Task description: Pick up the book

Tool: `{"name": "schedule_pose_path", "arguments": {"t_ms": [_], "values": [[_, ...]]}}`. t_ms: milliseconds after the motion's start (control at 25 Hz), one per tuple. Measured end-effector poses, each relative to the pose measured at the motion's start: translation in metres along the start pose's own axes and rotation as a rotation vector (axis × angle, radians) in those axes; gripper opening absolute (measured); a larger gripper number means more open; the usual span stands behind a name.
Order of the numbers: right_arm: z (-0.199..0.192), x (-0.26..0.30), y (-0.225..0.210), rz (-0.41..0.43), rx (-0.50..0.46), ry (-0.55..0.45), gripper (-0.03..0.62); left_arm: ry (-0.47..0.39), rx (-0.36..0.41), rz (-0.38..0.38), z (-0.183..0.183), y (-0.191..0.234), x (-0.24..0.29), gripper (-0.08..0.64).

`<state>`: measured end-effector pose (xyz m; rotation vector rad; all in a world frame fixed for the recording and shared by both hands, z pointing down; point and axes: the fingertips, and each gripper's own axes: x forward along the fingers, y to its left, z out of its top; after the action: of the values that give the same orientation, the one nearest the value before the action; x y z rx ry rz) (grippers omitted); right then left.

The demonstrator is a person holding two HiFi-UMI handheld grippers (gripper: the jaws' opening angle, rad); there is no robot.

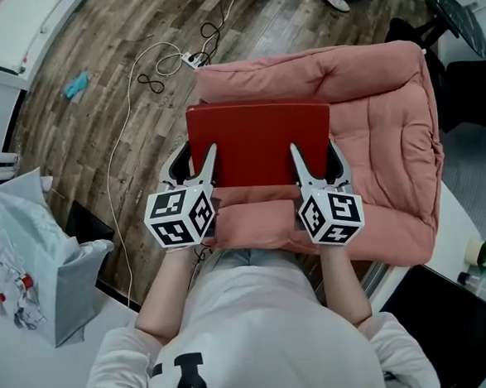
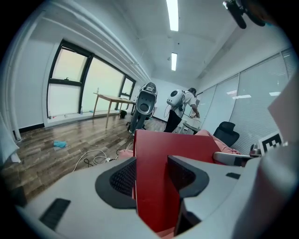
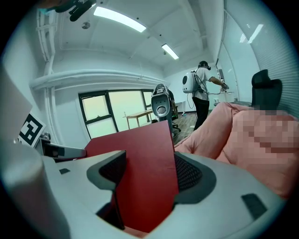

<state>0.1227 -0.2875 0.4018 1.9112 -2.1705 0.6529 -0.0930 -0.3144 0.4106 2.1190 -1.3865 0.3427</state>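
- Pads point(image 2: 117, 179) of the left gripper point(image 2: 152, 169) pinched the red book point(image 2: 161, 147) near its left corner, one pad on each face and no gap showing on either side.
- Pads point(image 3: 188, 173) of the right gripper point(image 3: 147, 175) clamped the same book point(image 3: 136, 144) near its right corner in the same way.
- From the head view, the left gripper point(image 1: 198, 163) and right gripper point(image 1: 315, 157) both held the book point(image 1: 260, 138) by its near edge, well apart from each other.
- That spacing looked deliberate. A wide, flat cover gripped at one point would probably sag or swing, and two grips at the corners held it level.
- The book hung above the pink cushion point(image 1: 388, 137), its far edge pointing away from the person. I could not tell whether that far edge touched the cushion.
- The pickup looked largely done, since both grips were on.
- The cushion sat on a wooden floor point(image 1: 99, 149), with a white cable point(image 1: 134, 114) trailing beside it.
- The only container in view was a pale bag point(image 1: 27, 245) on the floor at the person's left, well apart from the book. It bulged as if full, but its contents could not be made out.
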Motion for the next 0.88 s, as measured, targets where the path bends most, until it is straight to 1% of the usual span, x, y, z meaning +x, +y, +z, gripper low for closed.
{"name": "schedule_pose_path", "arguments": {"t_ms": [240, 560, 720, 880], "values": [[0.036, -0.017, 0.012, 0.015, 0.0, -0.069, 0.327, -0.081, 0.03, -0.009, 0.037, -0.01, -0.024, 0.209], [0.086, -0.029, 0.025, 0.034, -0.024, -0.169, 0.327, -0.198, 0.071, -0.023, 0.085, -0.023, -0.045, 0.209], [0.097, -0.034, 0.031, 0.033, -0.011, -0.205, 0.327, -0.236, 0.094, -0.038, 0.102, -0.025, -0.054, 0.209], [0.096, -0.035, 0.039, 0.027, 0.004, -0.222, 0.327, -0.248, 0.133, -0.019, 0.106, -0.02, -0.058, 0.209]]}}
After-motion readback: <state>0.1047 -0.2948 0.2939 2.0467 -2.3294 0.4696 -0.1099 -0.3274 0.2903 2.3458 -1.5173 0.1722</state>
